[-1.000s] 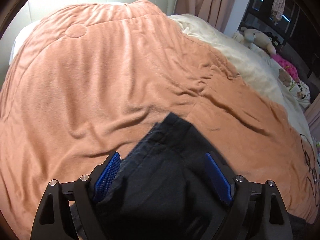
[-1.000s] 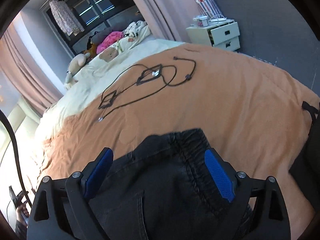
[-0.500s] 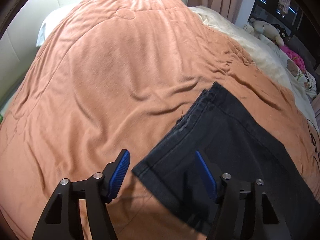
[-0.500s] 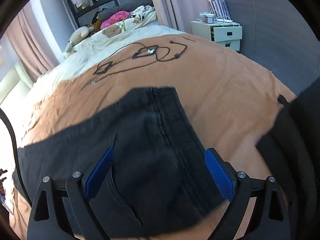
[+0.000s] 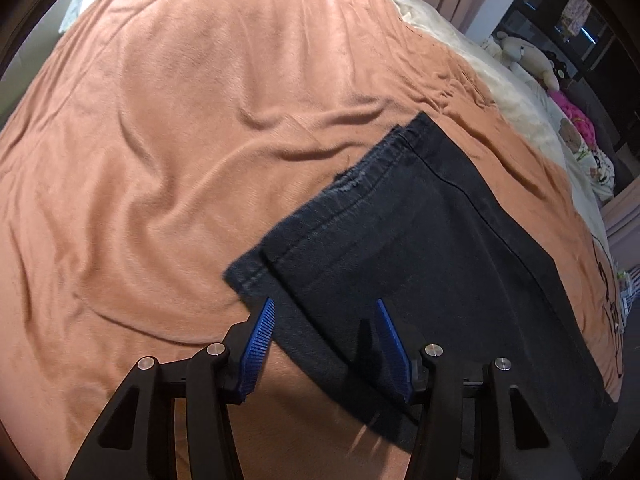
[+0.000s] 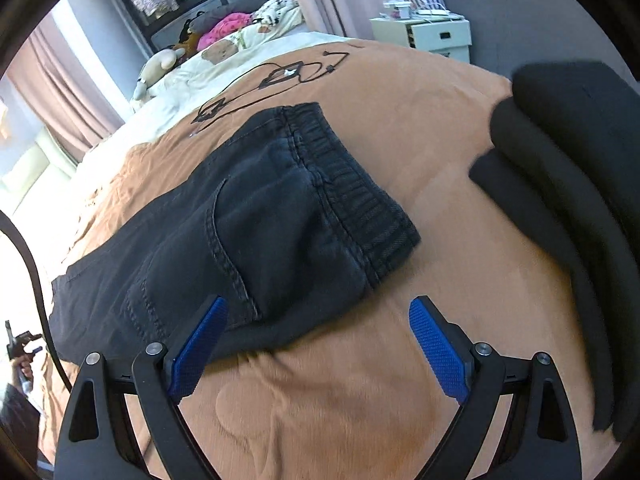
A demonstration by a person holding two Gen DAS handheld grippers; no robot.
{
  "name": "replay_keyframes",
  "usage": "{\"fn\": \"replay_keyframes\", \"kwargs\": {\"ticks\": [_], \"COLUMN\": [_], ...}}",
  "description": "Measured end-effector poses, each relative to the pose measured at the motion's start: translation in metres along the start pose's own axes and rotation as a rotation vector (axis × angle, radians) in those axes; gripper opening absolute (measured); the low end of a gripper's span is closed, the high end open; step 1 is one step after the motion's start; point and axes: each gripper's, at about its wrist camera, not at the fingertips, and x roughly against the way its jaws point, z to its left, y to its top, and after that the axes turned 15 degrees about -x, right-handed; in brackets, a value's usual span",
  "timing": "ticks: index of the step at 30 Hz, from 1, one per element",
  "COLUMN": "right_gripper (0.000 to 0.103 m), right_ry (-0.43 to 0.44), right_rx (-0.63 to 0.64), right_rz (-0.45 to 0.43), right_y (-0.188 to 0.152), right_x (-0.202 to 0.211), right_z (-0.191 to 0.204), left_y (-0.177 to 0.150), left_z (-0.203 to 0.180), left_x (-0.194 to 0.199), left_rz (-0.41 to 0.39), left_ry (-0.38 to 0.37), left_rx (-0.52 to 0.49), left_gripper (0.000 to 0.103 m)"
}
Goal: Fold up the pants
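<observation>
Left claw (image 5: 324,334) spread over hem corner, right claw (image 6: 316,344) spread near waistband, both gripping nothing. Pants (image 6: 248,216) flat on bed (image 5: 168,152), legs doubled. Soft, limp, fairly heavy denim; best gripped at thick hem and waistband.

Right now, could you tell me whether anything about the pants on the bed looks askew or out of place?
Yes. At the leg end of the black pants, the two hems are not aligned: the lower layer sticks out past the upper one near the left hand-held gripper. A black cable also lies tangled on the orange blanket beyond the waistband.
</observation>
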Motion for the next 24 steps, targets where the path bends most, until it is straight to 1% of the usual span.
{"fn": "replay_keyframes", "kwargs": {"ticks": [4,6,7,8,9,11,13,15,18,19,20,22,24], "right_gripper": [0.093,0.093,0.093,0.093,0.093,0.093,0.093,0.093,0.092,0.087,0.078,0.068,0.056], "right_ry": [0.018,0.037,0.038,0.040,0.042,0.033,0.037,0.064,0.087,0.089,0.091,0.100,0.075], "right_rx": [-0.052,-0.086,-0.099,-0.112,-0.118,-0.134,-0.164,-0.208,-0.273,-0.285,-0.294,-0.294,-0.286], "right_rz": [0.015,0.024,0.029,0.037,0.043,0.050,0.042,0.036,0.030,0.030,0.031,0.045,0.044], "right_y": [-0.012,-0.018,-0.018,-0.020,-0.021,-0.020,-0.015,-0.007,0.008,0.009,0.012,0.017,0.017], "right_x": [0.003,0.004,0.002,-0.002,-0.004,-0.013,-0.021,-0.030,-0.046,-0.051,-0.055,-0.063,-0.069], "right_z": [-0.011,-0.015,-0.015,-0.016,-0.017,-0.017,-0.021,-0.026,-0.036,-0.036,-0.037,-0.036,-0.033], "left_y": [-0.002,-0.002,-0.002,-0.002,-0.002,-0.002,-0.002,-0.002,-0.004,-0.005,-0.006,-0.008,-0.010], "left_z": [-0.004,-0.003,-0.002,-0.001,0.002,0.007,0.008,0.008,0.008,0.008,0.009,0.012,0.013], "left_x": [-0.020,-0.023,-0.024,-0.024,-0.025,-0.023,-0.013,-0.005,0.005,0.008,0.010,0.013,0.015], "left_rz": [0.026,0.008,-0.002,-0.005,-0.004,-0.010,-0.034,-0.053,-0.067,-0.065,-0.064,-0.068,-0.073], "left_ry": [0.020,0.030,0.037,0.044,0.046,0.042,0.056,0.068,0.078,0.085,0.088,0.084,0.081], "left_rx": [0.001,0.004,0.010,0.017,0.032,0.052,0.053,0.049,0.052,0.052,0.055,0.066,0.069], "left_gripper": [0.052,0.048,0.037,0.020,0.012,0.004,0.002,0.002,0.002,0.002,0.002,0.002,0.002]}}
